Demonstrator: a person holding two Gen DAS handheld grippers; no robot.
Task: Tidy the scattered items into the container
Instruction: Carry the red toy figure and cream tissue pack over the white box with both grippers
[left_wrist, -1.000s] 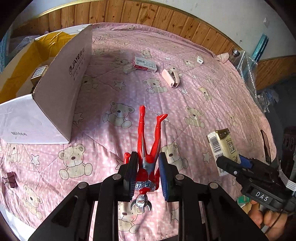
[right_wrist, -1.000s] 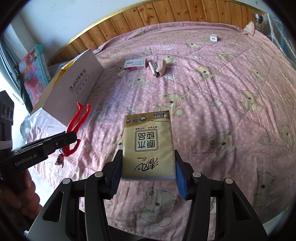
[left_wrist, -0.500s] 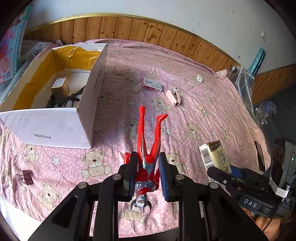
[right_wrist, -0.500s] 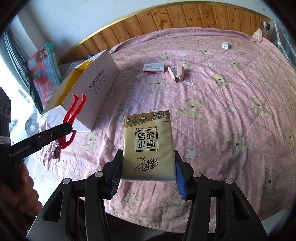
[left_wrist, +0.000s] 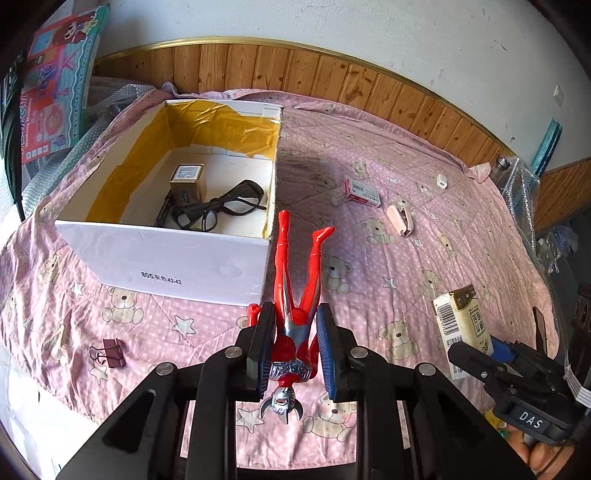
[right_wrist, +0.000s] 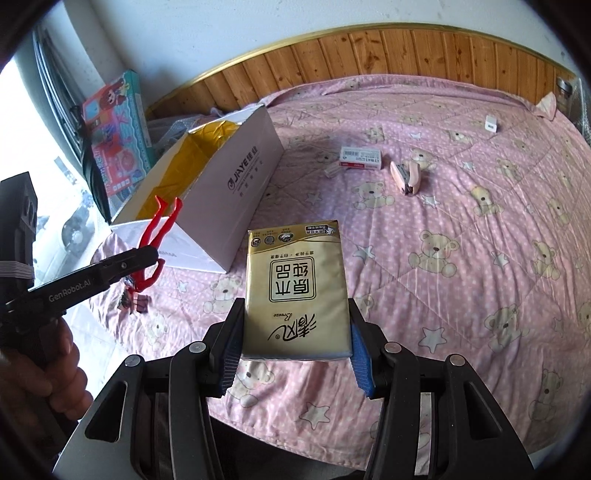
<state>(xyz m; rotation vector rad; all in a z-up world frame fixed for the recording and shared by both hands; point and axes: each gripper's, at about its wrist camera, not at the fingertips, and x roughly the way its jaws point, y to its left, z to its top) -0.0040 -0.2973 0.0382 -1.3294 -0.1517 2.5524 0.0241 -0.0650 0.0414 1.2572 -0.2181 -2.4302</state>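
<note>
A clip (left_wrist: 109, 352) lies near the bed's (left_wrist: 461, 236) front-left edge. The box (left_wrist: 173, 254) (cable inside) sits at the left edge. The left gripper (left_wrist: 294, 341) clamps a figure (left_wrist: 297, 280) above the bed, beside the box; the right gripper (right_wrist: 295, 350) clamps a pack (right_wrist: 297, 291) over the front edge.

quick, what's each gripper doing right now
left gripper: shut on the red toy figure, held head-down.
right gripper: shut on the gold tissue pack.
</note>
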